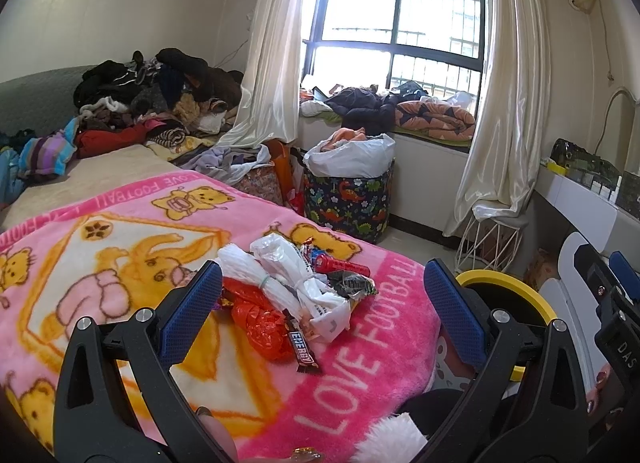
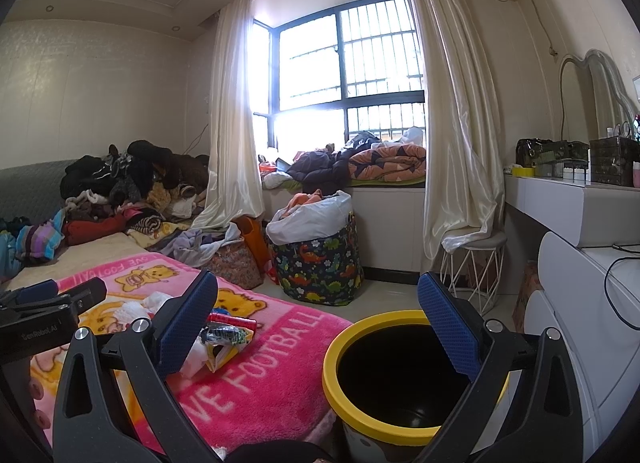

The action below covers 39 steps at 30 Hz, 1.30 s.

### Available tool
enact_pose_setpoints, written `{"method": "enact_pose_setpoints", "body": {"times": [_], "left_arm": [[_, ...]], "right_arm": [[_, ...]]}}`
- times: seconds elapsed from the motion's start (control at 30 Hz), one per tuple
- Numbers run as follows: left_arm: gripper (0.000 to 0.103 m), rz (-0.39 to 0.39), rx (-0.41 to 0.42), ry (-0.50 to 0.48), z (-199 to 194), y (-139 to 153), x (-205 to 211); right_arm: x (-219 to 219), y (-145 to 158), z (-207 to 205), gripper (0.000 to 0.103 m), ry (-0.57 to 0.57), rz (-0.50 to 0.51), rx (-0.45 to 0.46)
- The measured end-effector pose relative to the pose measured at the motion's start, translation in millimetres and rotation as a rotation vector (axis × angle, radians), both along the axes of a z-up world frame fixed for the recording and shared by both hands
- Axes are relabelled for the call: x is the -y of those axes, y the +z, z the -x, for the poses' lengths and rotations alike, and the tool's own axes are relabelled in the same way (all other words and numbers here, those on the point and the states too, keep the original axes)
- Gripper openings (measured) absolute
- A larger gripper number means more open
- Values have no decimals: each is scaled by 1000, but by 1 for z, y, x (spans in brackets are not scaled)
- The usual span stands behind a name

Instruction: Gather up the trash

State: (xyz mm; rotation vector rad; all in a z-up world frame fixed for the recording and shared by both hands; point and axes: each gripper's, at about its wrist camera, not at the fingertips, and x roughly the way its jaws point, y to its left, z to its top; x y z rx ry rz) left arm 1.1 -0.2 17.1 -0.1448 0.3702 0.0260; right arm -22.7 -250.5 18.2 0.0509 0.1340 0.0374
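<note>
A heap of trash (image 1: 296, 295) lies on the pink blanket (image 1: 380, 335): white plastic bags, a crumpled red bag (image 1: 260, 323), a dark "ENERGY" bar wrapper (image 1: 302, 351), a red tube (image 1: 340, 265) and foil wrappers. My left gripper (image 1: 320, 303) is open, its blue pads either side of the heap, a little above it. Beside the bed stands a yellow-rimmed black bin (image 2: 340, 363). My right gripper (image 2: 316, 327) is open and empty over the bin's near rim. The wrappers (image 2: 226, 337) also show in the right wrist view, and the left gripper's body (image 2: 48, 311) at its left edge.
Piled clothes (image 1: 160, 103) cover the bed's far end. On the floor by the window stand a dinosaur-print hamper (image 2: 320, 263) and a wire-legged stool (image 2: 472, 267). White drawers (image 2: 580, 323) flank the bin on the right. A person's fingertips (image 1: 598, 379) show at the edge.
</note>
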Motion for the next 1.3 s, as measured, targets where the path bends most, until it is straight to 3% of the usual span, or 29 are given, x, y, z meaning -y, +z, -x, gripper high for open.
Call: {"method": "enact_pose_setpoints", "body": {"times": [0.37,0.67,1.03,1.17,1.3], "left_arm": [[93,12,4,-18,0,13,21],[93,11,-6,-21,0,-1,14],[93,71,1,13,-14,-10,-22],[93,106,17,33,-16,-9,-39],[93,92,30,92,-21,-8,-60]], "right_arm": [[2,1,-3,97,-13,-5,-11],[-2,-2,-4,97,-9,9,-3],[-20,1,-29,97,51,22,-34],[-34,0,-48,97,115,14,-83],[-56,-2,-63,97,182,11,-122]]}}
